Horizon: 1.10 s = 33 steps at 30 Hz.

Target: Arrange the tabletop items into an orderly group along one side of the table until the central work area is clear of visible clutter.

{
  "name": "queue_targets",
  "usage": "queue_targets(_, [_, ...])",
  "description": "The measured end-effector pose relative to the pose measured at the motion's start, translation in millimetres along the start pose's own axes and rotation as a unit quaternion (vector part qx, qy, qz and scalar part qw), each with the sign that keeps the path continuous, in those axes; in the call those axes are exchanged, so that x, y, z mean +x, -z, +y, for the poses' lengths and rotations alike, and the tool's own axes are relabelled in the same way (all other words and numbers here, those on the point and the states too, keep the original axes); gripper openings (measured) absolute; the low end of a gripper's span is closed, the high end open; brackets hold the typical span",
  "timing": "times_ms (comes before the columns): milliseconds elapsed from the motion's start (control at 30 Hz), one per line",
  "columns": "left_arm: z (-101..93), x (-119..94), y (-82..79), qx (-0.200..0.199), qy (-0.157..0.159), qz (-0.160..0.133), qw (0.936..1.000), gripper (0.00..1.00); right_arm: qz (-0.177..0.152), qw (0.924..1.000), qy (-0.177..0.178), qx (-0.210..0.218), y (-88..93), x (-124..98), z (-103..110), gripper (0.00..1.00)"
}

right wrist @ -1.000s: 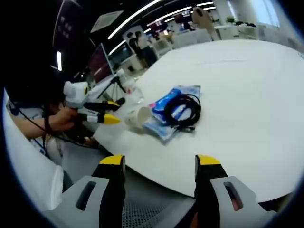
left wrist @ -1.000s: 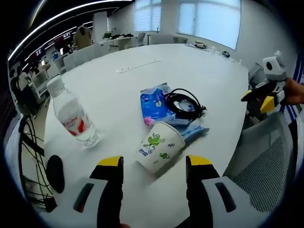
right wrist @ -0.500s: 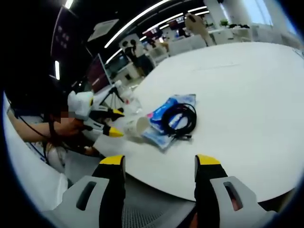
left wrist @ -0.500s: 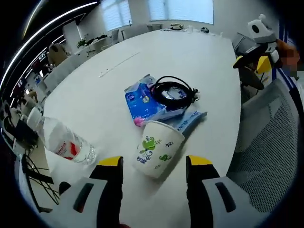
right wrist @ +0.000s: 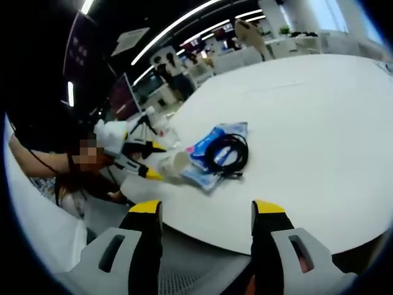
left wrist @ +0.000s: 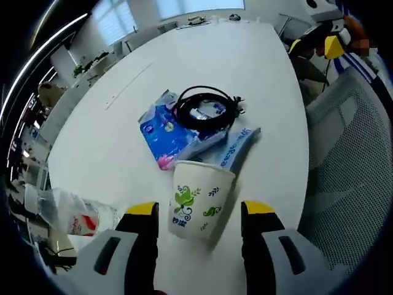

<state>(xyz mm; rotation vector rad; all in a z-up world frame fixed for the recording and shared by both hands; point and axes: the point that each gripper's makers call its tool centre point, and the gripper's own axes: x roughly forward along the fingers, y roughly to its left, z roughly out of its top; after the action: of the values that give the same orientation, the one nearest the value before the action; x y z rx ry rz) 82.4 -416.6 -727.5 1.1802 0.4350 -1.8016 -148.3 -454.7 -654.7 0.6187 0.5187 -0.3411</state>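
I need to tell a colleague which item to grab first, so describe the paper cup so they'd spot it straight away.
On the white table, look near the edge by the mesh chair. The cup stands upright between the left gripper jaws, just before the blue packets and black cable. It alone is white with green leaf prints.

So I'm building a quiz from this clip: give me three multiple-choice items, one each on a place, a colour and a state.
1. Where is the black cable?
A. coiled on the blue packet
B. inside the paper cup
C. around the bottle

2. What colour are the gripper jaw tips?
A. red
B. yellow
C. green

3. How does the paper cup stand?
A. crushed flat
B. upside down
C. upright, mouth up

Answers: 1 A, the black cable lies on the blue packet. 2 B, yellow on the left gripper. 3 C, the paper cup shows its open rim on top.
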Motion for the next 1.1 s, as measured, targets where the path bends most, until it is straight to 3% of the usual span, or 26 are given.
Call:
queue_targets(100, [1.4,5,2.6,0.020,0.002,0.015,0.9997,0.54,0.000,1.0000,0.001,0.006,4.4,-2,-2,0.57])
queue_targets(300, [-0.4,11,-4.1,0.026,0.015,0.017,0.9994,0.55,0.009,0.9999,0.001,0.007,7.2,-5,-4,0.57])
queue_targets(533, [0.6,19,-8.7,0.025,0.026,0.020,0.9991,0.57,0.005,1.0000,0.002,0.000,-9.4,-9,-9,0.57])
queue_targets(767, [-0.6,27,-13.1,0.015,0.036,0.025,0.9989,0.58,0.008,0.9999,0.000,-0.012,-13.9,-8,-10,0.57])
queue_targets(833, [-1.0,29,-11.9,0.005,0.038,0.026,0.9989,0.52,0.007,0.9999,-0.002,-0.013,-14.8,-8,-10,0.56])
queue_targets(867, [-1.2,29,-12.2,0.000,0.039,0.022,0.9990,0.44,0.007,0.9999,-0.003,-0.013,-14.8,-8,-9,0.56])
queue_targets(967, [-1.8,26,-14.7,-0.036,0.035,0.004,0.9987,0.43,0.008,0.9998,-0.005,-0.015,-13.6,-8,-8,0.56])
queue_targets(1100, [-4.4,22,-10.9,-0.035,0.036,0.002,0.9987,0.40,0.012,0.9998,-0.009,-0.014,-8.6,-8,-6,0.56])
